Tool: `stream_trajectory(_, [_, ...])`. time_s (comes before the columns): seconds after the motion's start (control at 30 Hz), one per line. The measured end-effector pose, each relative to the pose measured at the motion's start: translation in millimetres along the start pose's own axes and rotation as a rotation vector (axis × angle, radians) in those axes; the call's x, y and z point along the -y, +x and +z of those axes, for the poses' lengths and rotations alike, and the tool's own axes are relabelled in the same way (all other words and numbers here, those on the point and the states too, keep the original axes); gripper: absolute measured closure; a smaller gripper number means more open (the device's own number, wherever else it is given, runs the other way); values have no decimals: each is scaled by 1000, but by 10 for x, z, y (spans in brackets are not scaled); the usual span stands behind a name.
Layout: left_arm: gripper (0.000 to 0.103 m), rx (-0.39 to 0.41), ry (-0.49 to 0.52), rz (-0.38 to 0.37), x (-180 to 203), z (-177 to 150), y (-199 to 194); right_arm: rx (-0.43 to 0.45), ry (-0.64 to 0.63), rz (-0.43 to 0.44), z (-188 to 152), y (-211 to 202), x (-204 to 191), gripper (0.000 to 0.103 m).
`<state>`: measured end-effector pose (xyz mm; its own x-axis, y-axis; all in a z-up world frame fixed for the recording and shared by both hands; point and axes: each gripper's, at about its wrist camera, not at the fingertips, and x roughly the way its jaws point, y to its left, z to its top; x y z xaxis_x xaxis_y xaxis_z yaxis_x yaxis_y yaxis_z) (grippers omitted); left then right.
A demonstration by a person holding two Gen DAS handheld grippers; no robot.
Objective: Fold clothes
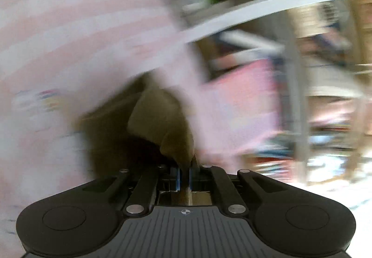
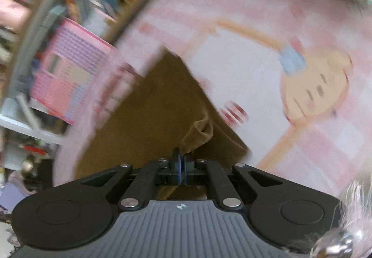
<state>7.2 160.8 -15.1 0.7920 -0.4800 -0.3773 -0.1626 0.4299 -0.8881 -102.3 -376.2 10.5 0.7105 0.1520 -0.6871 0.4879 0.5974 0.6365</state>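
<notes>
Both views are motion-blurred. An olive-brown garment (image 1: 160,118) hangs from my left gripper (image 1: 184,172), which is shut on a fold of its cloth. In the right wrist view the same brown garment (image 2: 162,100) spreads out ahead, and my right gripper (image 2: 182,165) is shut on a bunched edge of it. The garment hangs over a pink striped bedsheet (image 1: 69,32) with a cartoon figure print (image 2: 318,88).
Shelves with books and a pink box (image 2: 69,72) stand beyond the bed on the left of the right wrist view. A white rail (image 1: 267,7) and cluttered shelves (image 1: 325,107) fill the right of the left wrist view. A furry item (image 2: 355,211) sits at lower right.
</notes>
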Motion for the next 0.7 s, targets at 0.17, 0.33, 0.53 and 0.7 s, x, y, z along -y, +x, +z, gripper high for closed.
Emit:
stream_trajectory(0.17, [97,-27,8,70,-130,24,79,-11,-29,-39,-3,2,48,100])
stream_trajectory(0.33, [91,-36,-42,185,-366,-59,161,-52,-50,-118,-128,178,205,99])
stream_trajectory(0.53, [57,1,41,230,-284,-46,-3,-2,-196,-187,-228,49,33,80])
stream_trajectory(0.7, [35,25,60,299,-322,-70,-224,26,-257,-275,-257,-24,27,59])
